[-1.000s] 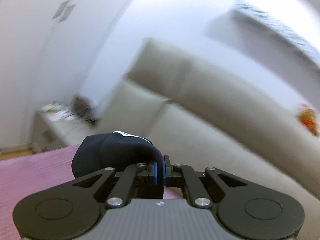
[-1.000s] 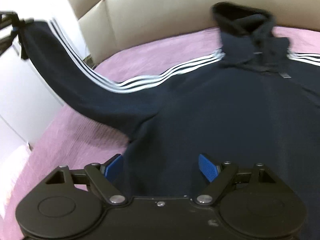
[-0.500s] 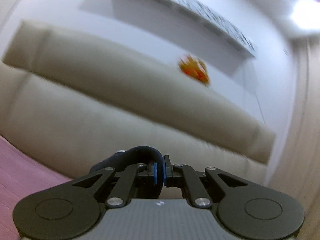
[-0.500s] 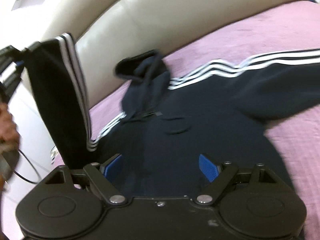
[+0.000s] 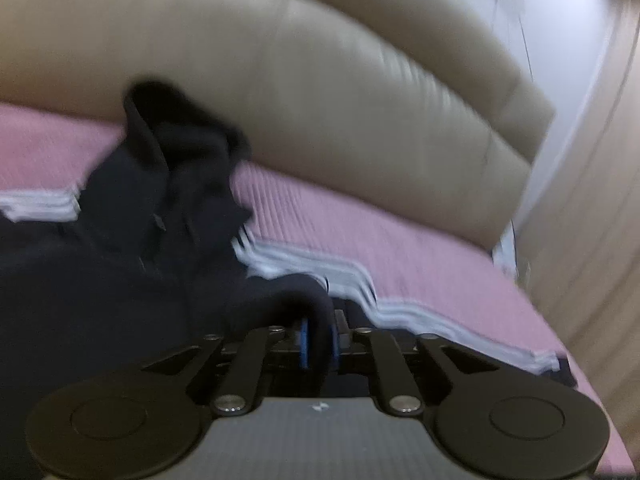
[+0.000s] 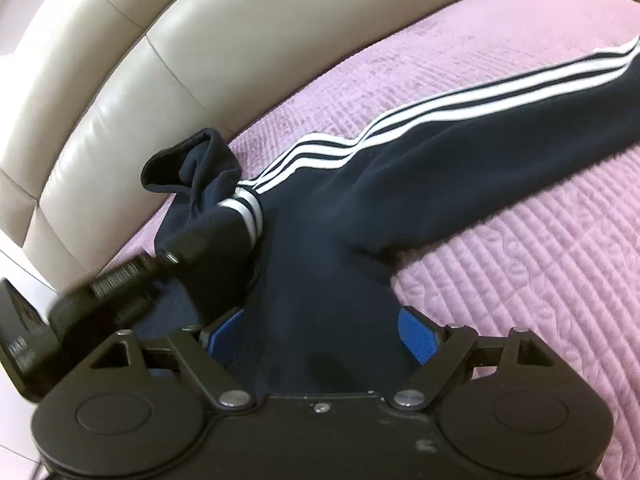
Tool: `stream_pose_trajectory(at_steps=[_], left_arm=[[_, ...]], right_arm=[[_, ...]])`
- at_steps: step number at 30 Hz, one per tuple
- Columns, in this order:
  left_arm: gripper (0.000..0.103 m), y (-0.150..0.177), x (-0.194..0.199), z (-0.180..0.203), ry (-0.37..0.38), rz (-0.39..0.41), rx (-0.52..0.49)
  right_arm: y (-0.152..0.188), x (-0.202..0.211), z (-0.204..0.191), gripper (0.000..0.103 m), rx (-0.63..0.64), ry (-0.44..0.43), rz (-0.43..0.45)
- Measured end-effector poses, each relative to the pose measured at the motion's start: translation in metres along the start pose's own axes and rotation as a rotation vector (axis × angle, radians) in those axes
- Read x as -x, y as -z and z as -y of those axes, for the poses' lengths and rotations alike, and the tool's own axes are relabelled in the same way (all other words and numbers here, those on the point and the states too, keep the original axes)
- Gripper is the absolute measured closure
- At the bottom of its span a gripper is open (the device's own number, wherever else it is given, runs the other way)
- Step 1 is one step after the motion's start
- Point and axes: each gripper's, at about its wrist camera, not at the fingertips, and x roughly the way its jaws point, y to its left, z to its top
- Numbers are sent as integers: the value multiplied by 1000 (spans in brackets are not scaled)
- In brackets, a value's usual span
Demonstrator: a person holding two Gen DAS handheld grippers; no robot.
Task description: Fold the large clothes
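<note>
One navy hooded jacket [image 6: 328, 264] with white triple stripes, spread on a pink quilted bedspread [image 6: 520, 280], hood toward a beige padded headboard [image 6: 200, 52]. Left gripper [image 5: 320, 340]: jaws just easing apart, sleeve cuff [image 5: 296, 292] still between the pads, laid over the jacket's chest. Right gripper [image 6: 320, 336]: jaws released wide over the jacket's body, nothing grasped.

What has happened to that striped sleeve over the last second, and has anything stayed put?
The left gripper carried the sleeve cuff from high out at the side down across the hoodie's chest. Its jaws have just been opening, with the cuff between the pads. The right gripper stayed open over the hoodie; the other sleeve stayed stretched out on the pink bedspread.
</note>
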Motion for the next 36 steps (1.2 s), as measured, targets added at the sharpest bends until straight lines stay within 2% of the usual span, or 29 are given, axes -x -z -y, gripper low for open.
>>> stream_pose_trajectory(at_steps=[1,2,3,4,5,7,9,11,13,15,16,17,18,19,20,21,22,23,27,28,29,30,31,32,34,36], left_arm=[[74,4,-7,-2,23,-54,6],[55,7,-16,-4,59,-135,17],[27,6,-28,-2,95,-224,31],[21,10,-39,-6,139,-334,56],[20,14,-44,-9,163,-397,69],[19,11,-37,-13,185,-427,56],[19,6,-19,-18,180,-425,58],[18,-3,6,-31,158,-386,81],[16,-14,29,-53,71,-330,118],[15,-23,48,-83,-88,-263,139],[15,-25,53,-94,-156,-245,140],[16,-28,56,-110,-245,-230,140],[17,-29,57,-122,-293,-223,142],[17,-29,57,-134,-327,-219,147],[17,-29,56,-146,-355,-223,162],[18,-30,54,-152,-369,-225,175],[18,-30,54,-160,-376,-221,195],[18,-29,55,-165,-369,-213,211],[18,-29,54,-162,-365,-183,187],[18,-28,52,-160,-364,-175,168],[18,-29,56,-155,-363,-164,153],[18,-30,54,-151,-360,-151,140],[18,-32,51,-148,-354,-140,132],[17,-32,52,-143,-353,-136,129],[17,-33,46,-138,-358,-140,127],[17,-31,39,-133,-353,-151,125]], right_arm=[[-4,0,-3,4,8,0,5],[-7,2,-6,4,15,-2,13],[-12,2,-11,4,24,-5,25],[-17,0,-16,4,36,-8,39],[-23,-3,-23,4,54,-13,54],[-32,-4,-41,4,126,-19,94],[-37,-11,-67,2,259,-32,118],[-37,-32,-95,2,401,-42,88],[-29,-58,-120,2,507,-23,36],[-20,-86,-141,2,580,3,-23],[-15,-103,-150,2,618,36,-56],[-10,-119,-158,2,661,104,-79],[-4,-133,-164,4,709,188,-101],[0,-144,-166,9,756,255,-116],[4,-150,-166,41,795,306,-115],[5,-147,-163,92,787,312,-90],[1,-136,-158,94,746,289,-48],[-7,-117,-151,94,680,220,-6],[-51,-31,-111,94,373,-144,179],[-60,-18,-100,93,322,-194,203],[-72,-8,-84,86,268,-237,200],[-81,-7,-70,48,232,-257,172],[-88,-10,-54,23,204,-238,133],[-92,-12,-39,2,184,-185,118],[-93,-14,-9,2,145,-87,118],[-93,-23,17,2,95,-104,65]])
